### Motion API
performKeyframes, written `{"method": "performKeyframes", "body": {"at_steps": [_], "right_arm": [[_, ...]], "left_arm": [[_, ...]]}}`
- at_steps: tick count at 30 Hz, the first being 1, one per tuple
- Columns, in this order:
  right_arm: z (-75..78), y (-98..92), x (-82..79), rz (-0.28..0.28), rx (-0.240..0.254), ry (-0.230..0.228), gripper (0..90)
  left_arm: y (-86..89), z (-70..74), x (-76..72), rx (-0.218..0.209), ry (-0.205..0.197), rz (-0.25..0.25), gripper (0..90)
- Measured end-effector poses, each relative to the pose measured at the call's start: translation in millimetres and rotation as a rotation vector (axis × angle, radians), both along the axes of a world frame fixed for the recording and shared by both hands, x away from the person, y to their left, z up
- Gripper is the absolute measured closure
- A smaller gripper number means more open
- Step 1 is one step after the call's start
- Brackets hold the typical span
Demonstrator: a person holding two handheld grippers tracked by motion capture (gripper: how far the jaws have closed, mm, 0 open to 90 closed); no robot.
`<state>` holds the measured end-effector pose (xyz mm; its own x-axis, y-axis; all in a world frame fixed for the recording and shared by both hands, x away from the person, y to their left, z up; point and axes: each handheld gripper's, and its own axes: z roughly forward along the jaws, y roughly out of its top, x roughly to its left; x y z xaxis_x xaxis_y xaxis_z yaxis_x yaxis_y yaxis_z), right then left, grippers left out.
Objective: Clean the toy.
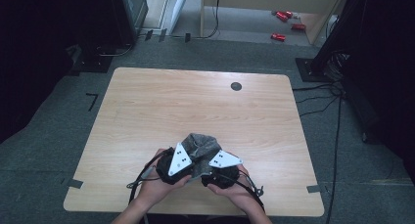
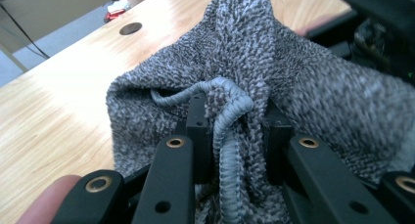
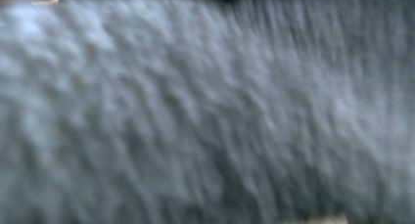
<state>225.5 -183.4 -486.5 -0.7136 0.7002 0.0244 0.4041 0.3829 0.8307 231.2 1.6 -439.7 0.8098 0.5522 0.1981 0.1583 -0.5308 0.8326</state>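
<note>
- Two grippers meet at the near edge of my light wooden worktop, both pressed against one crumpled grey terry towel that lies bunched between them, just ahead of the person's hands.
- On the left, my left gripper sits in the left hand, its grey three-cornered plate tilted up toward the camera.
- From the left gripper view, my left gripper's jaws stand narrow, and between them is pinched the towel's thick stitched hem, which loops up out of the gap; the rest of the cloth heaps up beyond them.
- A small round dark disc sits in the far part of the worktop, well apart from the towel.
- On the right, my right gripper is held in the right hand, touching the towel's near right side.
- The right gripper view is blurred grey pile right against the lens, so I cannot tell how those jaws stand.
</note>
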Motion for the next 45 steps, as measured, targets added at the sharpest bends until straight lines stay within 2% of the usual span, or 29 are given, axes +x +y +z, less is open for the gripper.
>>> {"method": "performKeyframes", "body": {"at_steps": [1, 2, 3, 4, 7, 8, 10, 12, 14, 17, 18, 20, 22, 24, 25, 27, 28, 30, 32, 34, 35, 36, 37, 40, 41, 42, 43, 44, 45], "right_arm": [[0.0, 0.0, 0.0, 0.000, 0.000, 0.000, 34.9], [-0.9, -1.2, -0.4, -0.003, -0.012, 0.001, 35.0], [-0.9, -1.2, -0.4, -0.003, -0.012, 0.001, 35.0], [-0.9, -1.9, -0.5, -0.005, -0.015, 0.000, 35.0], [0.3, -2.5, -1.2, -0.007, -0.007, -0.004, 34.9], [1.2, -3.2, -1.1, -0.007, 0.002, -0.012, 35.0], [2.6, -3.8, -1.0, -0.008, 0.016, -0.016, 34.9], [1.4, -3.8, -0.3, -0.019, 0.008, -0.022, 34.9], [0.7, -3.3, -0.3, -0.020, 0.007, -0.015, 34.9], [0.7, -0.5, -1.5, -0.017, 0.008, -0.013, 34.9], [1.6, 0.0, -1.9, -0.013, 0.008, -0.020, 34.9], [3.2, -0.1, -3.8, -0.026, -0.012, -0.035, 34.9], [3.5, -1.0, -3.7, -0.026, -0.012, -0.043, 34.9], [4.7, -1.8, -4.2, -0.037, -0.007, -0.046, 34.9], [5.2, -2.6, -3.9, -0.035, 0.001, -0.048, 34.9], [5.9, -3.3, -3.6, -0.033, 0.009, -0.046, 34.9], [6.0, -3.2, -3.4, -0.034, 0.008, -0.044, 34.9], [5.2, -2.6, -2.7, -0.046, 0.006, -0.043, 34.9], [5.5, -2.4, -3.0, -0.047, 0.008, -0.044, 34.9], [7.5, -2.5, -4.4, -0.050, 0.010, -0.058, 35.0], [7.9, -2.0, -5.1, -0.053, -0.008, -0.057, 35.0], [6.3, -1.3, -5.7, -0.055, -0.035, -0.065, 34.9], [6.3, -1.3, -5.7, -0.055, -0.035, -0.065, 34.9], [6.0, -2.2, -5.9, -0.051, -0.020, -0.065, 34.9], [7.8, -3.0, -5.6, -0.048, -0.003, -0.065, 34.9], [7.8, -3.0, -5.6, -0.048, -0.003, -0.065, 34.9], [8.0, -2.9, -4.9, -0.051, 0.003, -0.064, 34.9], [8.0, -2.9, -4.9, -0.051, 0.003, -0.064, 34.9], [7.5, -2.4, -5.0, -0.052, -0.002, -0.062, 34.9]], "left_arm": [[0.0, 0.0, 0.0, 0.000, 0.000, 0.000, 73.7], [3.5, -1.9, 4.5, 0.014, 0.002, 0.037, 73.7], [3.5, -1.9, 4.5, 0.014, 0.002, 0.037, 73.8], [6.4, -2.8, 7.1, 0.019, 0.001, 0.061, 73.8], [17.3, -3.0, 15.3, 0.008, 0.028, 0.113, 73.9], [20.4, -1.8, 16.5, -0.007, 0.036, 0.117, 73.9], [25.4, 4.2, 17.2, -0.060, 0.064, 0.100, 73.8], [22.4, 12.1, 11.8, -0.091, 0.066, 0.049, 73.7], [19.1, 12.3, 9.2, -0.096, 0.071, 0.029, 73.6], [6.6, 7.2, 2.8, -0.058, 0.066, -0.012, 73.0], [4.8, 5.3, 1.7, -0.045, 0.051, -0.013, 72.5], [7.1, 4.7, 4.4, -0.043, 0.053, 0.006, 72.3], [14.2, 4.6, 9.7, -0.039, 0.050, 0.056, 72.4], [23.4, 4.6, 16.0, -0.046, 0.069, 0.091, 72.7], [26.9, 5.0, 17.8, -0.066, 0.086, 0.101, 72.8], [30.3, 9.6, 17.3, -0.133, 0.118, 0.075, 72.8], [28.7, 12.7, 14.6, -0.153, 0.121, 0.050, 72.7], [20.8, 15.9, 8.2, -0.157, 0.116, -0.004, 71.8], [14.7, 13.6, 5.8, -0.158, 0.140, -0.044, 71.5], [13.7, 7.9, 7.8, -0.146, 0.141, -0.023, 71.2], [15.4, 6.2, 10.5, -0.135, 0.146, -0.006, 71.2], [20.0, 3.9, 15.3, -0.101, 0.130, 0.050, 71.6], [20.0, 3.9, 15.3, -0.101, 0.130, 0.050, 71.9], [30.3, 2.9, 22.1, -0.101, 0.141, 0.108, 72.3], [33.8, 6.9, 20.5, -0.128, 0.128, 0.102, 72.4], [33.8, 6.9, 20.5, -0.128, 0.128, 0.102, 72.4], [31.9, 14.0, 14.8, -0.159, 0.110, 0.051, 72.3], [31.9, 14.0, 14.8, -0.159, 0.110, 0.051, 72.1], [29.3, 16.8, 11.6, -0.175, 0.108, 0.021, 72.1]]}}
